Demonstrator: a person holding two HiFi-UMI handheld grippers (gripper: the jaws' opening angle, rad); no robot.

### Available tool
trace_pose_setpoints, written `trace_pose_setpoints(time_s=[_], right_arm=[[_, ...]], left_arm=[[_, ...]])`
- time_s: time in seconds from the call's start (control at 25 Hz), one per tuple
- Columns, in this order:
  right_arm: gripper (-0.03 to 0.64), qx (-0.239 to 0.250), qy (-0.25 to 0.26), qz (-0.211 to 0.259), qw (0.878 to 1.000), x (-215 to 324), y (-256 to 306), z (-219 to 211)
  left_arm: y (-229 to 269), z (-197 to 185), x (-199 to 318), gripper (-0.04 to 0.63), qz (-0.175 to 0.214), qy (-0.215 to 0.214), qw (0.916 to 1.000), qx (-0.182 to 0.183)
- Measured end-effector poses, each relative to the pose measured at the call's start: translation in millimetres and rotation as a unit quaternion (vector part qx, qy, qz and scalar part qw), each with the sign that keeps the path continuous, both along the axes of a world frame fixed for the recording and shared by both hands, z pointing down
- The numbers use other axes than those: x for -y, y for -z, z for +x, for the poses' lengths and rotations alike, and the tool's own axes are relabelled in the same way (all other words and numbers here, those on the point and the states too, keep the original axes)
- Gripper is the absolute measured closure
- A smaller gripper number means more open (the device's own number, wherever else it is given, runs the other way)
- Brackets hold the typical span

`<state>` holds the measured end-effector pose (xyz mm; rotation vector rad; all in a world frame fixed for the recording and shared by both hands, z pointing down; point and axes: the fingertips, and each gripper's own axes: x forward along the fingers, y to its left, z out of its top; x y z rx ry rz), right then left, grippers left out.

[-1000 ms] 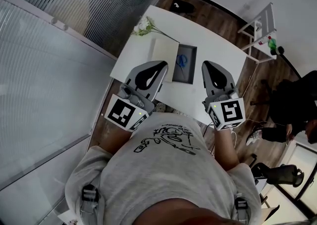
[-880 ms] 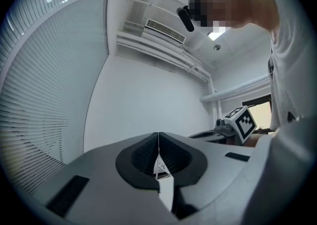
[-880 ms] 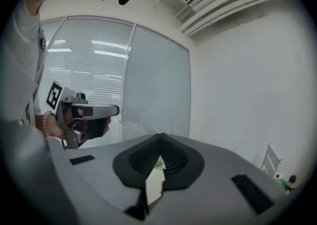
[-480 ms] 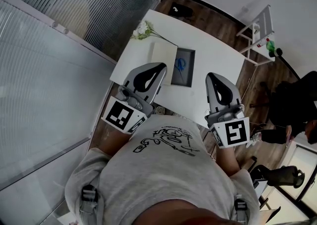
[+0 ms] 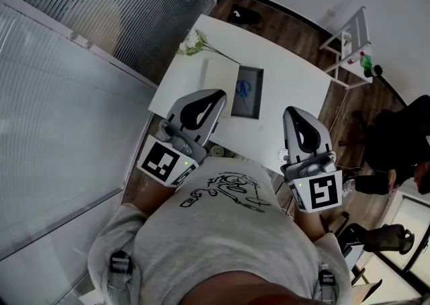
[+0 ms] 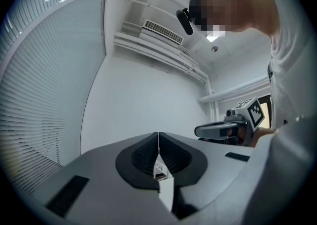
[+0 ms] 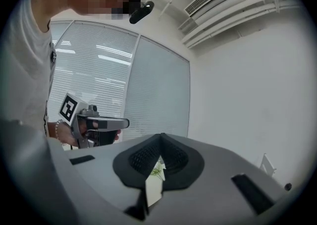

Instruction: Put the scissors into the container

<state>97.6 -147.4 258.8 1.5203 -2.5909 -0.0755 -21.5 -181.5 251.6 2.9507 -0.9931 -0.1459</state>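
At the table's (image 5: 295,72) far left corner lies a sprig of flowers (image 5: 191,41), well clear of the work and probably just decoration. Nearer the person, the left gripper (image 5: 216,97) hangs level over the near left edge, its jaws pressed together with nothing between them. The left gripper view looks past the tips at a bare wall, so it carries nothing and, I judge, is simply parked out of the way. Just right of it a pale sheet (image 5: 220,74) lies flat with its edge against the container (image 5: 247,109). It may be a lid set aside to free the opening, though I cannot tell for sure. The container is a dark shallow tray in the middle of the table. The scissors (image 5: 242,86), blue-handled, lie flat inside it, toward its far half. That placing suggests the task's one step is already done. Right of the tray, the right gripper (image 5: 296,115) is held by the table's near edge, well apart from the tray, its jaws likewise closed on nothing. With both tools empty and held close to the body, this reads as a rest pose rather than a reach. Off the table to the right stands a white rack (image 5: 349,38).
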Motion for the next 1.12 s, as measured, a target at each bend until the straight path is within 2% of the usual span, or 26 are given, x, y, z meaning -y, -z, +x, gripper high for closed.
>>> trace_pose_setpoints(time_s=[1.12], right_arm=[[0.611, 0.006, -0.011, 0.0, 1.0, 3.3, 2.3, 5.5]], left_arm=[[1.3, -3.3, 2.8, 0.574, 0.0, 0.013, 0.9999, -0.006]])
